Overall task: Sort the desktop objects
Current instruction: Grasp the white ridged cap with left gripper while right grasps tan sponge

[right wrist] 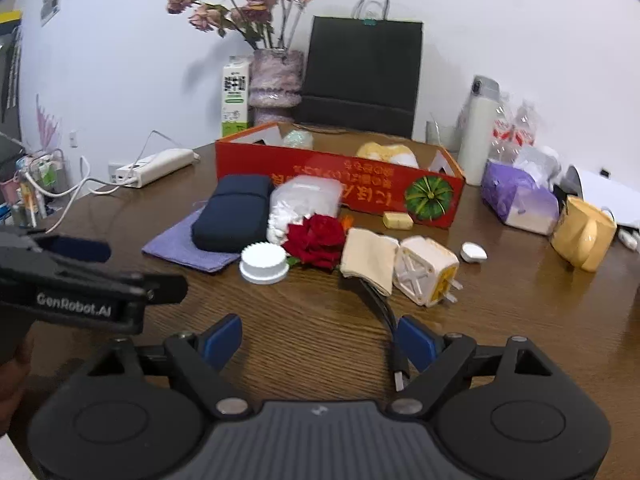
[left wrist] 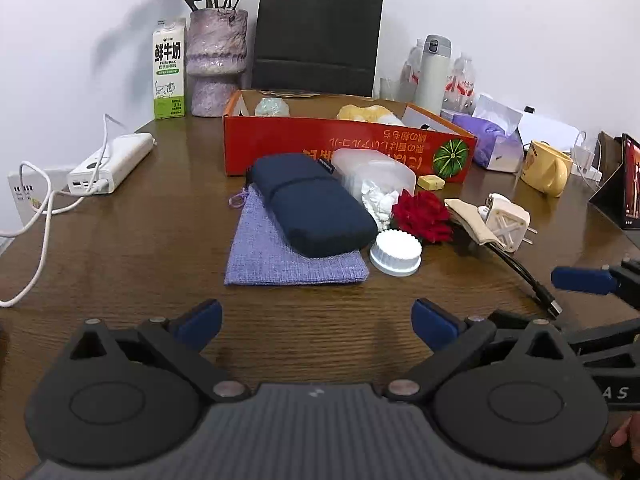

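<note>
Wooden bench (left wrist: 120, 240) crowded: navy case (left wrist: 312, 204) on the lilac pouch (left wrist: 280, 256), red box (left wrist: 348, 144) behind. Left gripper (left wrist: 316, 322) and right gripper (right wrist: 320, 342) hover, jaws wide, empty.

Each view looks forward, low over the counter (left wrist: 120, 248), from behind its own hand-held gripper. The left hand-held gripper (left wrist: 316, 322) faces the navy pouch (left wrist: 312, 208) ahead; the right hand-held gripper (right wrist: 320, 344) sits just beside it. Both views share the red box (right wrist: 340, 178) beyond.
</note>
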Action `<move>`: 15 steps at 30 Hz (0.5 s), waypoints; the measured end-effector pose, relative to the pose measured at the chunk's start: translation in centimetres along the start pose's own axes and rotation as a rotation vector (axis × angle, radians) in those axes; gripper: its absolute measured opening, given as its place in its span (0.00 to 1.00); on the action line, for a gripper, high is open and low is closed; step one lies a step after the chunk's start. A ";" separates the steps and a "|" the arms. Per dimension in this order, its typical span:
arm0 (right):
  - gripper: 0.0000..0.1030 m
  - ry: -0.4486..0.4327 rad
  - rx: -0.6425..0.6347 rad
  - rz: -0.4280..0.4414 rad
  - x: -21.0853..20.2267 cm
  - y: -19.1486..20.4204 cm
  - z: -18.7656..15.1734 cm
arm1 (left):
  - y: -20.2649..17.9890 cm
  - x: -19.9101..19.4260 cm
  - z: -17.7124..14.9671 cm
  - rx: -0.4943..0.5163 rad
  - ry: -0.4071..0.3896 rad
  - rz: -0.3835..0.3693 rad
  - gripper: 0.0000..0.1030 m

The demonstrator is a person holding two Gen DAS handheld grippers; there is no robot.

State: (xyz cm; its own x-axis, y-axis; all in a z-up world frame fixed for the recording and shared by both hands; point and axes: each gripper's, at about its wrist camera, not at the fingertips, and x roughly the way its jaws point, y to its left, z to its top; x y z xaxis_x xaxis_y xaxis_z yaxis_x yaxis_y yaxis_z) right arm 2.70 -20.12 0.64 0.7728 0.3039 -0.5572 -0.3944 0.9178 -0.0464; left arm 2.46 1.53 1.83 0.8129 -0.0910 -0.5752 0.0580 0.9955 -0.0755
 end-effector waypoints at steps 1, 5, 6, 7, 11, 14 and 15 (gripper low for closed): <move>0.82 0.005 0.008 -0.001 0.1 -0.1 -0.1 | 0.1 0.0 0.0 -0.005 0.001 -0.003 1.00; 0.80 -0.058 0.027 0.002 -0.4 -0.8 0.4 | 0.1 0.2 0.7 0.011 0.005 -0.064 0.99; 0.80 -0.066 0.028 -0.002 -0.3 -1.0 0.7 | -0.3 0.3 1.1 0.033 0.004 -0.083 0.98; 0.79 -0.069 0.030 -0.006 -0.1 -1.3 1.2 | -0.6 0.4 1.4 0.051 0.000 -0.097 0.93; 0.51 -0.033 0.081 0.033 2.1 -2.8 3.0 | -2.6 1.5 2.2 0.146 0.006 -0.178 0.79; 0.50 -0.022 0.099 0.035 4.2 -3.3 3.8 | -4.0 3.5 3.1 0.179 0.032 -0.175 0.76; 0.45 -0.015 0.098 0.026 4.8 -3.4 4.0 | -4.2 4.2 3.4 0.176 0.040 -0.164 0.76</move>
State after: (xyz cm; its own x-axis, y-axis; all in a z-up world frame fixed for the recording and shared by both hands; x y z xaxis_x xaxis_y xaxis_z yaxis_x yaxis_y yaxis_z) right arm 9.75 -20.73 1.42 0.7703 0.3314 -0.5449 -0.3650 0.9297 0.0495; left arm 7.58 -2.96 2.46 0.7608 -0.2496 -0.5990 0.2903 0.9565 -0.0299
